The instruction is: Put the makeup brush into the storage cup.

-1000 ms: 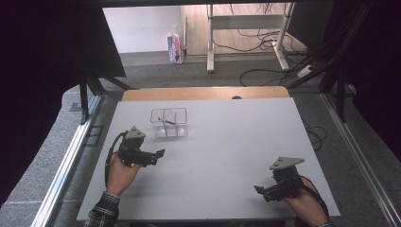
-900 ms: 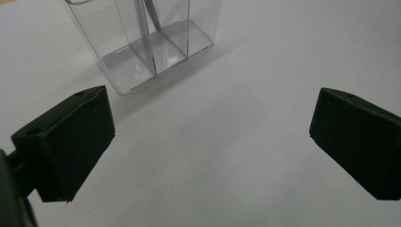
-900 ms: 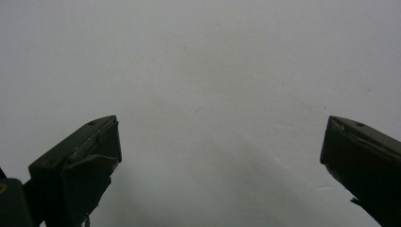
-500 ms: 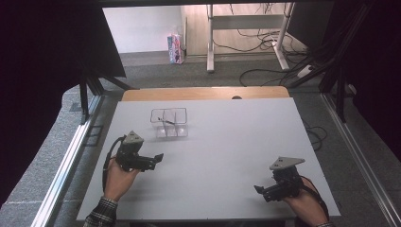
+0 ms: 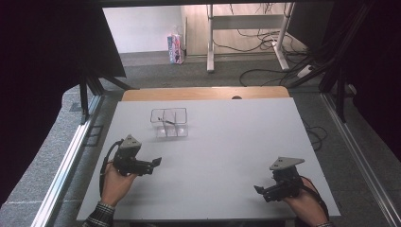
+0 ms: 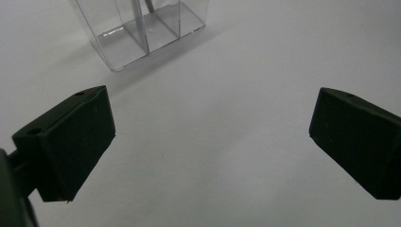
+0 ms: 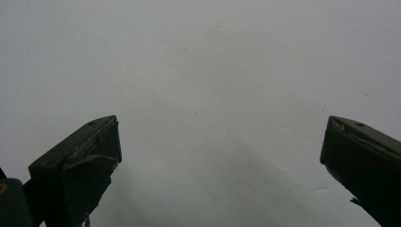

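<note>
A clear plastic box (image 5: pixel 169 123) with inner dividers stands on the white table (image 5: pixel 227 142), left of centre toward the back; a thin dark item lies inside it. In the left gripper view the clear plastic box (image 6: pixel 142 33) sits at the top left, beyond the jaws. My left gripper (image 5: pixel 156 163) rests low over the table in front of and left of the box, jaws wide apart and empty; the left gripper (image 6: pixel 210 142) frames bare table. My right gripper (image 5: pixel 258 190) is near the front right edge, open and empty; the right gripper (image 7: pixel 220 165) faces plain white surface.
A wooden strip (image 5: pixel 203 93) borders the table's far edge. Metal rails (image 5: pixel 71 156) run along both sides. Beyond, on the floor, stand a small carton (image 5: pixel 175 48), desk legs (image 5: pixel 210 38) and loose cables (image 5: pixel 265 71).
My left gripper has drawn back toward the table's front, away from the clear box. The right gripper has stayed put.
</note>
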Motion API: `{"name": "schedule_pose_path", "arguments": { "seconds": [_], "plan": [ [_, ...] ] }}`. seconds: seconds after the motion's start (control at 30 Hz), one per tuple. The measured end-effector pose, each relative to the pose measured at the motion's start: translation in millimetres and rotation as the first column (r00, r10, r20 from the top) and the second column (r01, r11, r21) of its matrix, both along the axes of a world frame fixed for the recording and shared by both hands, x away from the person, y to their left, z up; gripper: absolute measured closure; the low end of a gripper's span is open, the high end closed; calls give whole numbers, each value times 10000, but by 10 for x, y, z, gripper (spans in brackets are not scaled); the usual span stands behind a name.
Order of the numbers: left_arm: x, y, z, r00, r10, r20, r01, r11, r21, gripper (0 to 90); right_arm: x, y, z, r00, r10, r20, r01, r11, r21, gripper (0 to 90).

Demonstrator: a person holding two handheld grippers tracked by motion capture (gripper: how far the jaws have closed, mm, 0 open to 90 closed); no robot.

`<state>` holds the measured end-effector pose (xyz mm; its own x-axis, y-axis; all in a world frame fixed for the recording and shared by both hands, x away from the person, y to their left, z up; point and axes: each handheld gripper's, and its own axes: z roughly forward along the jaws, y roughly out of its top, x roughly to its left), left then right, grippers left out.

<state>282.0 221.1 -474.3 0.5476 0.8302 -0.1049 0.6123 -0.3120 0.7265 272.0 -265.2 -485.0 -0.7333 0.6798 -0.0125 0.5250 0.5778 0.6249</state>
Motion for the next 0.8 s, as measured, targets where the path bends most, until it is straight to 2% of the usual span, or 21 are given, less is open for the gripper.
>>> {"name": "schedule_pose_path", "arguments": {
  "seconds": [0.8],
  "plan": [
    [-261,103,-46,9998,210,-72,-211,9998,-45,17,1,0,8,9999,29,123,-29,10000,-9,0]
  ]
}}
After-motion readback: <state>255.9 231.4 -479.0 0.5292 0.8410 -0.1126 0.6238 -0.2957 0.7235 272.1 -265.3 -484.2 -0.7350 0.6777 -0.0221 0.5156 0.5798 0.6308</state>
